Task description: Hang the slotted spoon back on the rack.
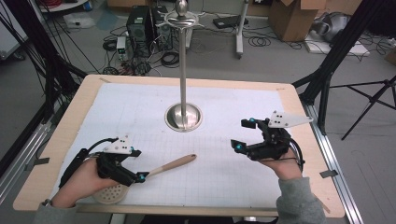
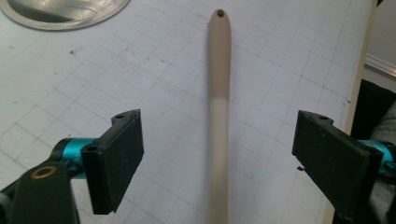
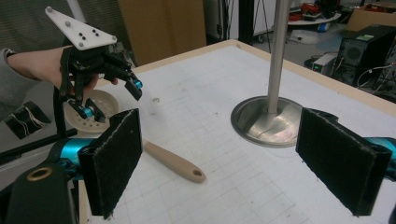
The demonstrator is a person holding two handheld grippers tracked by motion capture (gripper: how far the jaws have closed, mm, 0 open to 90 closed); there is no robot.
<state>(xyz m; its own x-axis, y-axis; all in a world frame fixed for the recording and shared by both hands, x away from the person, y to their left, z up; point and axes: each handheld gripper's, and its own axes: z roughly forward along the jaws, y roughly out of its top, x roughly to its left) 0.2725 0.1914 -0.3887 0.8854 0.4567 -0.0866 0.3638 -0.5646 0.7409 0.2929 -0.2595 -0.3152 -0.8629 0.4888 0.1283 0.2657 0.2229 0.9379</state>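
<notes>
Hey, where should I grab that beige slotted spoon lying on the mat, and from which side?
Probably the slim mid-handle of the slotted spoon, from straight above. It lies flat on the mat, and the left gripper already straddles it with open jaws, one on each side, not touching. The round perforated head looks too wide and flat.

High view overhead — gripper views low, close — shared: skimmer handle (image 2: 218, 93).

Lighting looks even and soft on my end, shadows pretty faint. Some glare on the steel base (image 1: 184, 117). High view's a bit blurry.
</notes>
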